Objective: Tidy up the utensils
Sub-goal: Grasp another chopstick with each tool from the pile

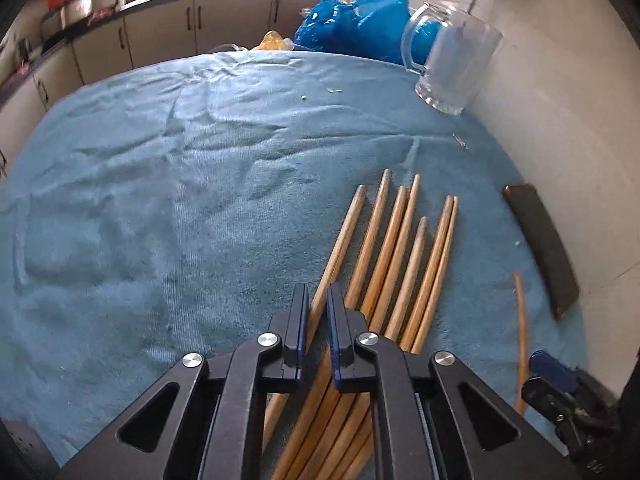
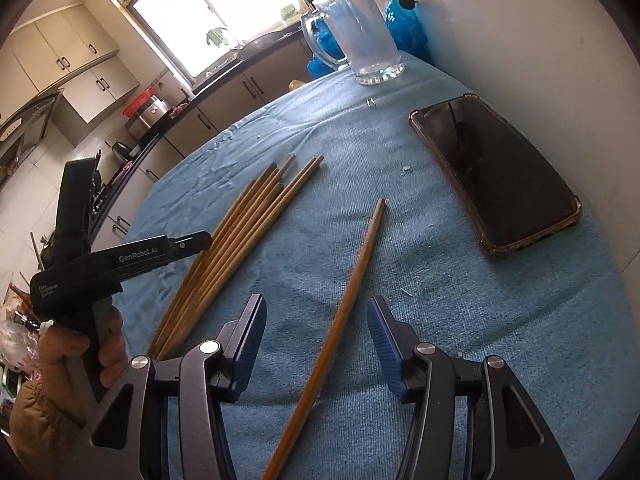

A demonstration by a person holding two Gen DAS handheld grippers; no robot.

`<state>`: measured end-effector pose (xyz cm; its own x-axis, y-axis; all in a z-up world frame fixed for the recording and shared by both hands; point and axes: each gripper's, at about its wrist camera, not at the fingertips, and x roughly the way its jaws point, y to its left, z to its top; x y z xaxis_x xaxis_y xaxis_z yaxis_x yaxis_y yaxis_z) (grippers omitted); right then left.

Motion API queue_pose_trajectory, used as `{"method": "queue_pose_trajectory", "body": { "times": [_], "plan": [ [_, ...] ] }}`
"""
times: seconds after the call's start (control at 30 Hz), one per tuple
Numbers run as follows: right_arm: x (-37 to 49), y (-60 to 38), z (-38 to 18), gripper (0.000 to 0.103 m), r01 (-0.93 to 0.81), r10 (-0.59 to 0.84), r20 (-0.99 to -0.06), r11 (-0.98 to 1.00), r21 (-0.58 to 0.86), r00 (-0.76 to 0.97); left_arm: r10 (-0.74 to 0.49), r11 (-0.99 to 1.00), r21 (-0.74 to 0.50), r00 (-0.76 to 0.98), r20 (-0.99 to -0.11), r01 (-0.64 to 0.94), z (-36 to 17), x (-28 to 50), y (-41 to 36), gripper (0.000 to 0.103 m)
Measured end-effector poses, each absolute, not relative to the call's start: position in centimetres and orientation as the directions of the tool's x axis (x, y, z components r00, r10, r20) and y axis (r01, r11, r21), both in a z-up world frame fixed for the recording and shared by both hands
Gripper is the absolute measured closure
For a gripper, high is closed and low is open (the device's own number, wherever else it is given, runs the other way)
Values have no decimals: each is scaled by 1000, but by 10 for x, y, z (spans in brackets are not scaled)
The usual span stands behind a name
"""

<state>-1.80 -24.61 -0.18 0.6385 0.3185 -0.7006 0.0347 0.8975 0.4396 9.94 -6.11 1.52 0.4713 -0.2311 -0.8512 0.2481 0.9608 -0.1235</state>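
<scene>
- The left gripper [image 1: 318, 320] filled the bottom of its own view, its blue-padded jaws drawn nearly together with only a narrow slot between them, poised over the near ends of the bundle of chopsticks [image 1: 394, 256]; whether they pinched a stick could not be told.
- The bundle lay fanned on the blue towel [image 1: 160, 200], tips pointing away from the camera.
- The right gripper [image 2: 316, 344] stood with its jaws wide apart, straddling the single chopstick [image 2: 344, 308] without touching it.
- That single chopstick lay apart from the bundle, on the phone's side of it.
- A phone [image 2: 496, 176] rested face up on the towel beside the white wall [image 2: 540, 40].
- The glass mug [image 2: 356, 36] stood upright at the far edge of the towel, with a blue plastic bag [image 1: 360, 28] behind it.
</scene>
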Motion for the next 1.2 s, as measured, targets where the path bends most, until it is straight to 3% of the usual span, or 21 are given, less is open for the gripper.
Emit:
{"method": "queue_pose_trajectory", "body": {
  "times": [0.17, 0.33, 0.43, 0.8, 1.2],
  "plan": [
    [-17, -242, -1, 46, 44, 299, -713, 907, 419, 634, -132, 957, 17, 490, -862, 289, 16, 103, -82, 94],
    [-9, -233, 0, 78, 59, 226, -759, 943, 328, 610, -134, 976, -36, 461, -877, 214, 18, 99, -67, 94],
    [-1, -230, 0, 91, 53, 187, -788, 962, 269, 587, -155, 981, -89, 422, -893, 171, 19, 91, -49, 94],
    [-18, -231, 3, 91, -15, 226, -860, 969, 247, 458, -217, 976, -217, 330, -919, 38, 18, 7, 25, 95],
    [-10, -229, 4, 86, -49, 144, -949, 990, 136, 279, -164, 986, -148, 291, -943, 77, 22, 14, 15, 95]
  ]
}}
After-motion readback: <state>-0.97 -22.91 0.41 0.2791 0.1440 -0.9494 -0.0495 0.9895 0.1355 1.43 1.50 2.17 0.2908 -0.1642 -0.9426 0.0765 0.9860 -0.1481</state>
